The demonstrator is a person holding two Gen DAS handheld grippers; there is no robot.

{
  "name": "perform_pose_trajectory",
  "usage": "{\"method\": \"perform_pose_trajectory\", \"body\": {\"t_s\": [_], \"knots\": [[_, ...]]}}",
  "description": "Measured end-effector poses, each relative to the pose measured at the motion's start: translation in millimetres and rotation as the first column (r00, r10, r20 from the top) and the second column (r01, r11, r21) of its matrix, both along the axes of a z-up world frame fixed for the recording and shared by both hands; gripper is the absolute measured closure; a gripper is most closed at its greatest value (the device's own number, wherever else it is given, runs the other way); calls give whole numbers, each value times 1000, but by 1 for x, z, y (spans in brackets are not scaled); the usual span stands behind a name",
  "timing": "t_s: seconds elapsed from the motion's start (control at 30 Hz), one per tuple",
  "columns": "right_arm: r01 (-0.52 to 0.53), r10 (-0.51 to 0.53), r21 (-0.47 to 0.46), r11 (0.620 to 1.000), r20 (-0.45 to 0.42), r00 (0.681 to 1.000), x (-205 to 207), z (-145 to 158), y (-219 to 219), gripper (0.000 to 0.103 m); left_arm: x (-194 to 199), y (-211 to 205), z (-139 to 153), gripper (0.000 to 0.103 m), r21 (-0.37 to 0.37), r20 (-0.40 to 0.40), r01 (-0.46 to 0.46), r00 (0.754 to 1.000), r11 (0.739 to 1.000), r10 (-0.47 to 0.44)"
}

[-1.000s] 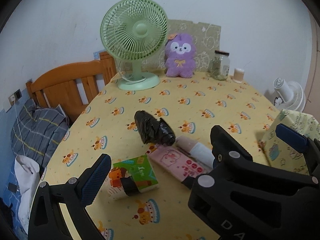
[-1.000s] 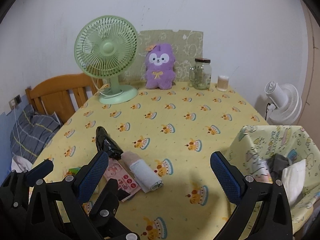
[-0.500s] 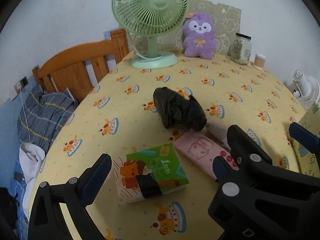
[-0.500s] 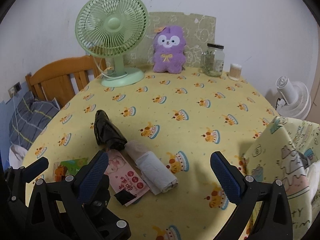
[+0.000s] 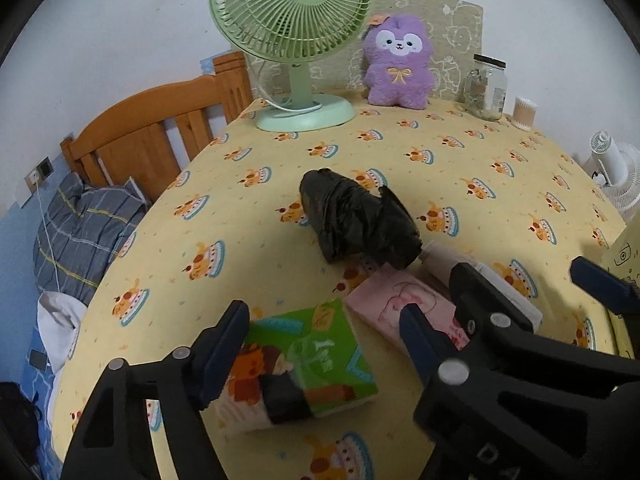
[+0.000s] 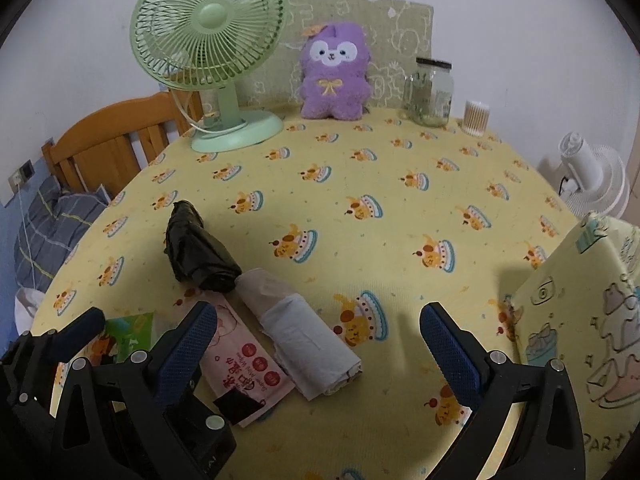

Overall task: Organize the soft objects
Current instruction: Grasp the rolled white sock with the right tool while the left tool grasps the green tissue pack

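Between closing fingers (image 5: 224, 344), green tissue pack (image 5: 304, 364)

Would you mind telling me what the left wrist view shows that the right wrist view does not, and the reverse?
Only the left wrist view shows the whole green tissue pack, lying between the closing jaws of the left hand-held gripper.

Only the right wrist view shows the full white roll and the broad patterned side of the fabric bin.

Both show the black bag roll, pink wipes pack, green fan and purple plush.
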State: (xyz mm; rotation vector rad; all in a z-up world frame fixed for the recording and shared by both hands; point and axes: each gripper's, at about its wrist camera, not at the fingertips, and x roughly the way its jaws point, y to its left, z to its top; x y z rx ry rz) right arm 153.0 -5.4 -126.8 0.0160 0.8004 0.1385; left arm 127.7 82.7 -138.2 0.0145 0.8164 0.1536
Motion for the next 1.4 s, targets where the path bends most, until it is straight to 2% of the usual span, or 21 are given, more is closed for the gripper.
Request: {"method": "perform_pose_trajectory", "body": {"t_s": [0.1,0.17,0.23,0.5,0.73,0.97,1.1,1.4], "knots": [[7,-7,10,1000,-27,1000,7,-4,-2,11,2,-3,0,29,-4,-5,19,1000,1000,-19],[3,-2,16,1000,-53,999,11,-8,-1,21,3,-6,1,31,7,-6,30,1000,1000,-30],[1,0,14,1000,-60,998,12,-9,0,24,3,-7,0,32,9,-9,38,999,999,-38],[-43,47,51,998,-88,995,13,-11,3,46,2,-7,-1,32,4,-8,34,999,999,-34],[-66,75,82,994,-114,991,8,-11,2,65,-4,-7,-1,25,-8,-4,31,1000,1000,-31],[-84,93,81,993,-115,989,2,-10,2,72,-9,-8,-2,22,-15,-12,32,999,999,-32],[-90,99,74,993,-113,989,-2,-9,3,75,-12,-7,-2,13,3,-16,15,1000,1000,-15],[-109,113,47,993,-93,989,-13,-6,10,83,-17,0,-3,2,2,-24,-7,1000,1000,7]]}}
